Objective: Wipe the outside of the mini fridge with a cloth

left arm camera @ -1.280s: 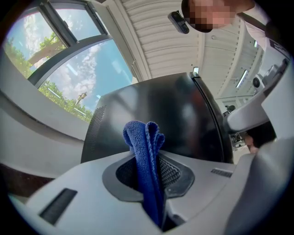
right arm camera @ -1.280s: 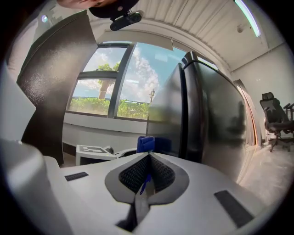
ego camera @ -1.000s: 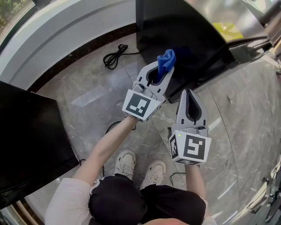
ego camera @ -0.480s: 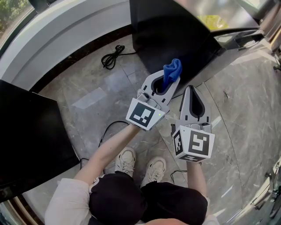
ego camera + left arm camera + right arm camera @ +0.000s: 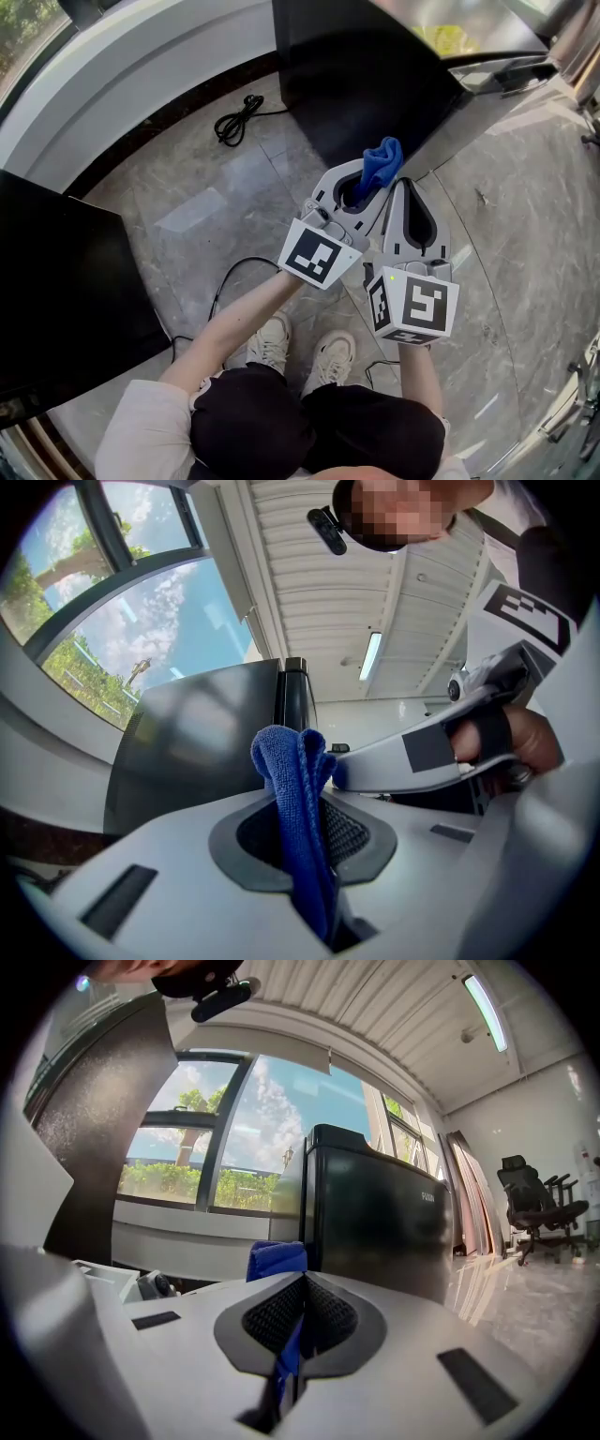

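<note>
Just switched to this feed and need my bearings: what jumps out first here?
The bright blue soft cloth, bunched upright and pinched in the left gripper, stands out most, near the centre of the head view. Just beyond it stands the black mini fridge on the grey marble floor, with the right gripper close alongside, jaws together.

Grey marble floor (image 5: 187,178), tall sunlit windows (image 5: 272,1138), slatted ceiling (image 5: 375,1007), black office chair (image 5: 530,1199).
</note>
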